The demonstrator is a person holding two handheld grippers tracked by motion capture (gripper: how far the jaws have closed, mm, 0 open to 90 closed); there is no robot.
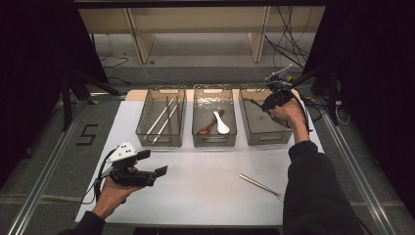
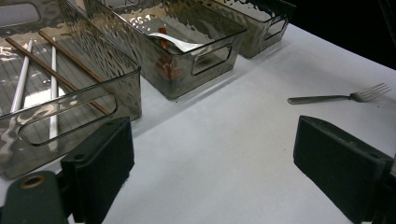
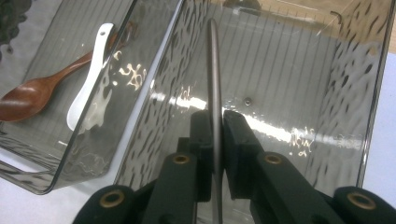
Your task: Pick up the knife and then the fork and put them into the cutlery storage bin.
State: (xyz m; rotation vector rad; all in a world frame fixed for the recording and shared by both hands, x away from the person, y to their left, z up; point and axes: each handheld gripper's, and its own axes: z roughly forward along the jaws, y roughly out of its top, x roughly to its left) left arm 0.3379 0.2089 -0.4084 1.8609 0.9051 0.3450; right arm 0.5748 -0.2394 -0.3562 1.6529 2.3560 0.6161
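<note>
Roughly halfway, I judge, the cutlery sorting is running: the right gripper (image 3: 214,135) is clenching a thin metal utensil (image 3: 214,70) edge-on and hanging over the right-hand bin (image 1: 254,132), which is sitting bare below it. Beside that gripper, the middle bin (image 1: 214,139) is holding a brown spoon (image 3: 32,95) and a white spoon (image 3: 91,70); beyond, the far bin (image 1: 147,132) is holding chopsticks (image 1: 161,120). Ahead of the released left gripper (image 2: 210,158), a fork (image 2: 341,97) is waiting on the table (image 2: 224,140).
</note>
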